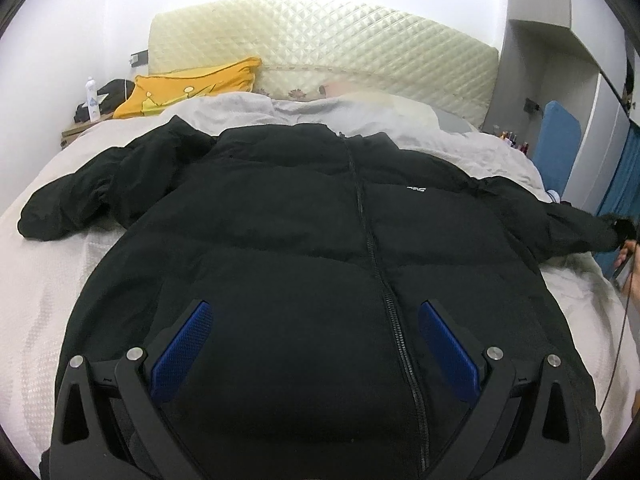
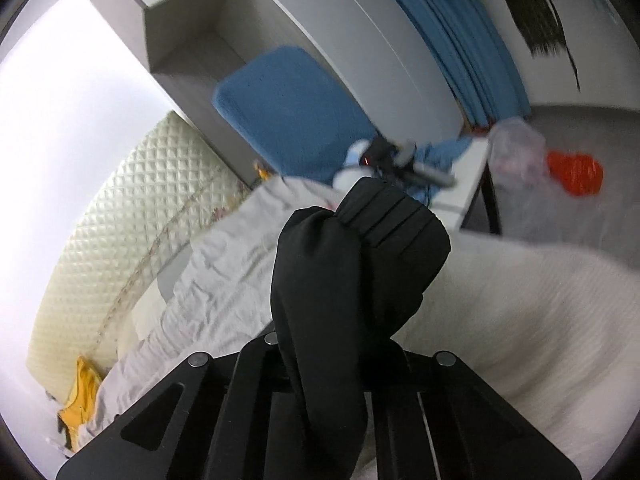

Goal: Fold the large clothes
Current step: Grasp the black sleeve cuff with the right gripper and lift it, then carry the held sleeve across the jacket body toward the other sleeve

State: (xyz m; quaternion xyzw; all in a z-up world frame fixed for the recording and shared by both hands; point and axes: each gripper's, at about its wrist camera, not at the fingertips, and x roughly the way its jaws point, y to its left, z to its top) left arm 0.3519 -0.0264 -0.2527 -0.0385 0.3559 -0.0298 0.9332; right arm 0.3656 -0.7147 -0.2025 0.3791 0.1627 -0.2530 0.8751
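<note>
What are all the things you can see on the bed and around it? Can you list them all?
puffer jacket: one, black, spread front-up on the bed, zipped
jacket sleeve: one, black, lifted off the bed
bedding: white and pale grey, under the jacket
headboard: one, cream, quilted, behind the bed
pillow: one, yellow, at the head of the bed
bottle: one, white, on the stand beside the bed
chair back: one, blue, beside the bed
curtain: blue, past the chair
orange thing: one, blurred, on the floor
left gripper: blue pads, open over the jacket's hem
right gripper: black, closed on the sleeve
</note>
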